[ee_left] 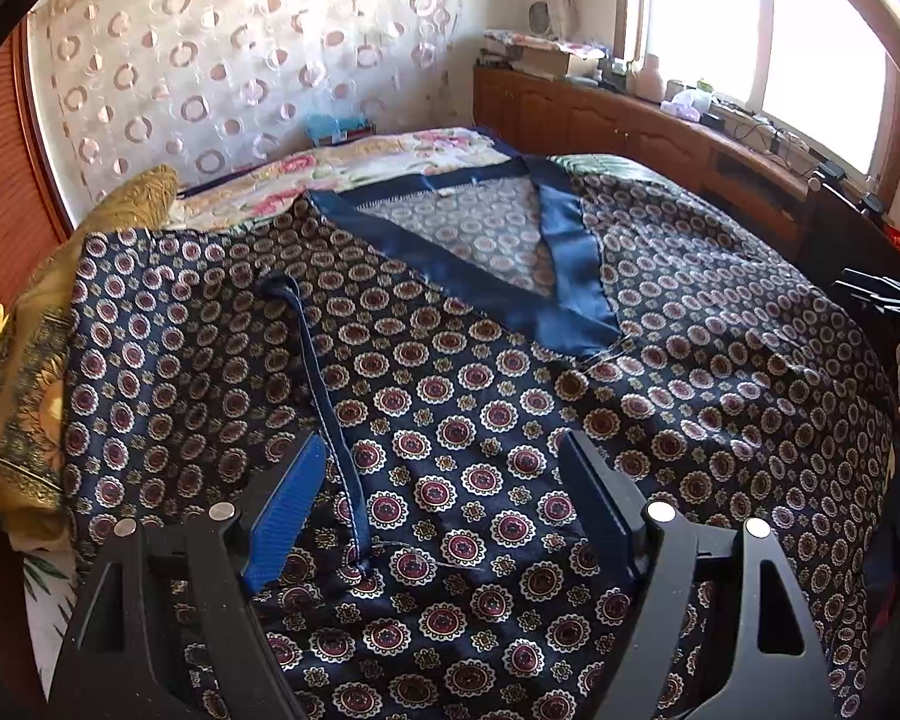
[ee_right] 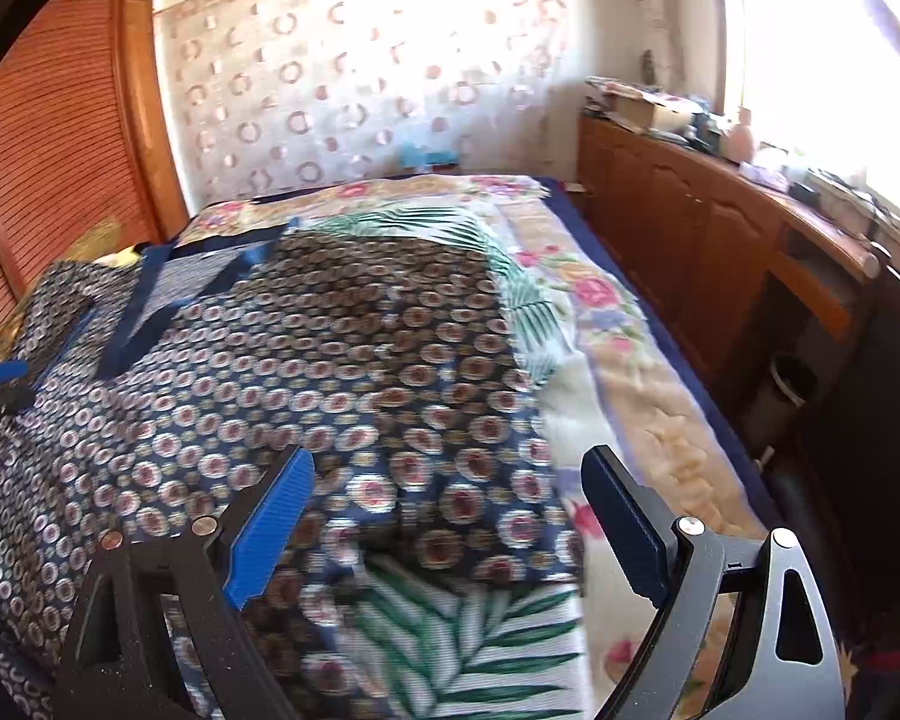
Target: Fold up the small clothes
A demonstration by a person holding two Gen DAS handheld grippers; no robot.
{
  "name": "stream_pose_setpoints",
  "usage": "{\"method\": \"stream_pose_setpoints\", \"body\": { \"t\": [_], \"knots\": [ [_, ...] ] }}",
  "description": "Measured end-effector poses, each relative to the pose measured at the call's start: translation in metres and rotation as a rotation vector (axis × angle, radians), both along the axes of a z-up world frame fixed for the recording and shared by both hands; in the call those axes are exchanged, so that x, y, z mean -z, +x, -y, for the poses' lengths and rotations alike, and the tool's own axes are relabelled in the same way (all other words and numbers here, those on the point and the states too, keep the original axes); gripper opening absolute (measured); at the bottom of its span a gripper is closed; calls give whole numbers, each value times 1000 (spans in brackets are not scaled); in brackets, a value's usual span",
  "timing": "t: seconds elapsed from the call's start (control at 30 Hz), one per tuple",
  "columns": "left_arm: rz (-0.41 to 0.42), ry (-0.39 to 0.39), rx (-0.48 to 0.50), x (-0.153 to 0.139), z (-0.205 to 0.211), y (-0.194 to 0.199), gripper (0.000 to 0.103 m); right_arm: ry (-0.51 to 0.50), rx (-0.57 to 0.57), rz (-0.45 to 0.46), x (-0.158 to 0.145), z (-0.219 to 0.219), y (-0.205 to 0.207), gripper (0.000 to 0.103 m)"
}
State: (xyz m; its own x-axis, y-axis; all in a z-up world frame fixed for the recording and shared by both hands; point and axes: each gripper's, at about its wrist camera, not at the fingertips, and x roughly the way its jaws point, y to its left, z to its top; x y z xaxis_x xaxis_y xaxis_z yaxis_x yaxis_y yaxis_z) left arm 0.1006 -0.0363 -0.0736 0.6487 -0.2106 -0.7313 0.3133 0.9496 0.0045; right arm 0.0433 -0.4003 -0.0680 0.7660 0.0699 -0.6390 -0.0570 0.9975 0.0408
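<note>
A navy garment (ee_left: 510, 390) printed with red and white medallions lies spread flat on the bed, its satin blue V-collar (ee_left: 486, 294) toward the far side. A thin blue tie strap (ee_left: 330, 396) lies across the cloth. My left gripper (ee_left: 444, 450) hovers open just above the garment, the strap beside its left pad, nothing between the fingers. In the right wrist view, which is blurred, my right gripper (ee_right: 447, 459) stands open over the garment's (ee_right: 330, 360) right edge, where it meets the leaf-print sheet (ee_right: 468, 630). Each gripper shows at the edge of the other's view.
A floral blanket (ee_right: 630, 372) covers the bed toward its right edge. A yellow patterned cushion (ee_left: 24, 390) lies left of the garment. A wooden cabinet (ee_right: 690, 240) with clutter on top runs along the right under the window. A louvred wooden door (ee_right: 48, 150) stands at the left.
</note>
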Motion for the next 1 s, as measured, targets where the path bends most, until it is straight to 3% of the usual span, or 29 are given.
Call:
{"method": "stream_pose_setpoints", "body": {
  "t": [0.13,0.47,0.63,0.67,0.7,0.87,1.0],
  "knots": [
    [-31,-2,-6,8,1,6,81,-14,1,-23,4,10,7,85],
    [-85,15,-14,17,3,13,81,60,3,-70,7,33,20,76],
    [-90,31,-3,20,8,15,89,101,5,-111,14,42,26,59],
    [-93,31,-1,21,9,16,92,108,1,-119,16,43,27,49],
    [-97,31,2,21,9,16,95,120,-5,-116,15,44,27,46],
    [-100,35,6,22,11,17,96,129,-20,-115,13,44,27,37],
    [-100,35,5,22,12,17,97,70,-23,-110,12,40,24,30]
  ]
}}
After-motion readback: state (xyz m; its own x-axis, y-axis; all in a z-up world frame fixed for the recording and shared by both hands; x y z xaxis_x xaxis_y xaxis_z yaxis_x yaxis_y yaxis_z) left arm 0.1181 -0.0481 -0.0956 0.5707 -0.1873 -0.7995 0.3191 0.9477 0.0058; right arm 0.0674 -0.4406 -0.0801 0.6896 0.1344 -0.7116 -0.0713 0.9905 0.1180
